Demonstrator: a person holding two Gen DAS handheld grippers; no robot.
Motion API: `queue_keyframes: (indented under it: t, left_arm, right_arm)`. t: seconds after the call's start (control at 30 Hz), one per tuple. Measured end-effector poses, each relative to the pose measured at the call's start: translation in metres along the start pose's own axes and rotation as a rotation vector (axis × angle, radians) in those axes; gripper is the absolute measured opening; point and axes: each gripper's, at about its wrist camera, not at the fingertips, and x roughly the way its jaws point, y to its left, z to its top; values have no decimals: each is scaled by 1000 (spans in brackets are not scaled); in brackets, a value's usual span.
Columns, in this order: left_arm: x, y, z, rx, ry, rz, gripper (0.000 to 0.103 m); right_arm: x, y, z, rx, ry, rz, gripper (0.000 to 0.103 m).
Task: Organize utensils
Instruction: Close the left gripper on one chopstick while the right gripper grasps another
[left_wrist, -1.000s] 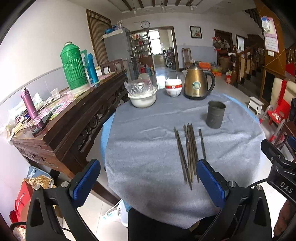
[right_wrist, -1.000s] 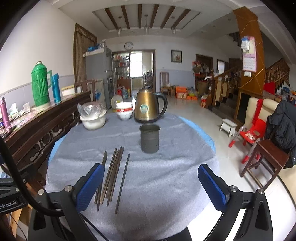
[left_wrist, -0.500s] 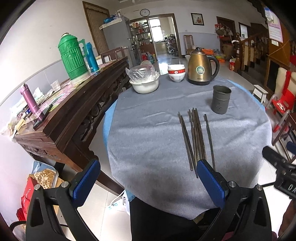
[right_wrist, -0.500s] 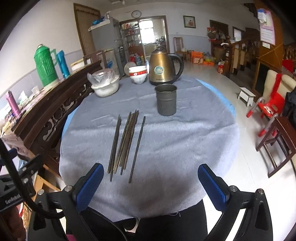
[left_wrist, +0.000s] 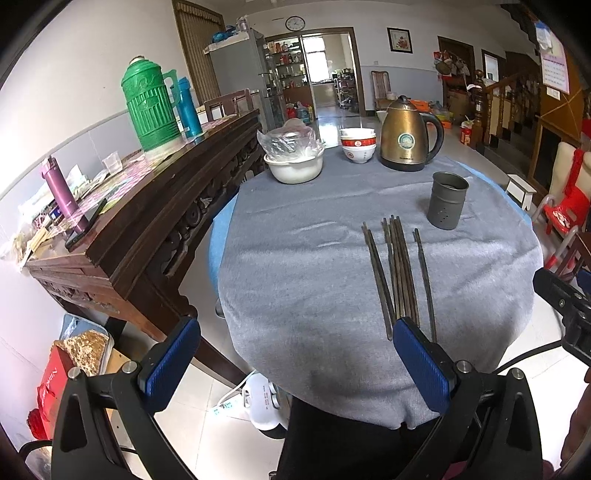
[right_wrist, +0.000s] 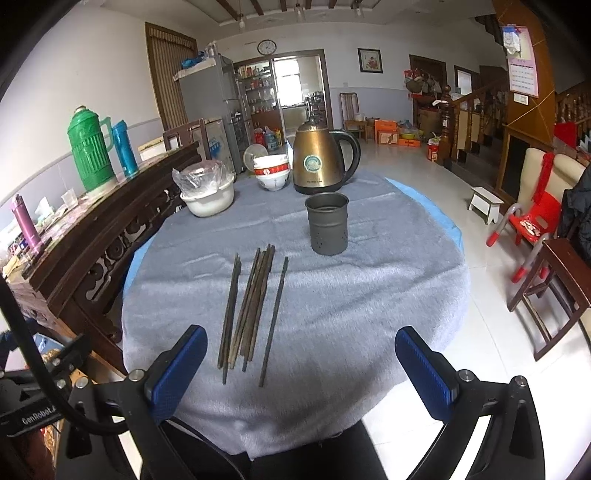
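Several dark chopsticks (left_wrist: 397, 273) lie side by side on the grey tablecloth (left_wrist: 295, 266); they also show in the right wrist view (right_wrist: 253, 306). A dark metal utensil cup (left_wrist: 447, 199) stands upright just beyond them, empty as far as I can see, also in the right wrist view (right_wrist: 327, 229). My left gripper (left_wrist: 295, 354) is open and empty, near the table's front edge, left of the chopsticks. My right gripper (right_wrist: 301, 365) is open and empty, at the near edge, in front of the chopsticks.
A brass kettle (right_wrist: 319, 162), stacked red-and-white bowls (right_wrist: 271, 171) and a white bowl with a plastic bag (right_wrist: 208, 194) stand at the table's far side. A dark wooden sideboard (left_wrist: 147, 206) with a green thermos (left_wrist: 149, 107) runs along the left. Chairs (right_wrist: 546, 269) stand right.
Both grippers rose and pulled back slightly, tilting to look down on the table, then levelled a little. The chopsticks and cup have not moved. Both grippers stayed open.
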Motion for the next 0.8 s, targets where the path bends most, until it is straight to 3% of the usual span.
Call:
queue_keyframes:
  t: [0.23, 0.4, 0.53, 0.57, 0.67, 0.8]
  left_arm:
    - [26, -1, 12, -21, 28, -24, 103]
    - [61, 3, 30, -32, 66, -81, 103]
    - [108, 3, 42, -42, 156, -172, 103]
    - [117, 2, 43, -44, 175, -185, 103]
    - [154, -4, 50, -53, 244, -227, 103]
    - [196, -14, 65, -74, 319, -289, 91]
  right_arm:
    - [33, 6, 15, -23, 67, 58, 103]
    - [69, -4, 30, -9, 105, 94, 100]
    - [120, -6, 40, 10, 190, 142, 79]
    - [133, -6, 41, 14, 217, 151, 68]
    - [185, -1, 46, 30, 297, 187, 50]
    - [235, 6, 57, 57, 336, 193, 43]
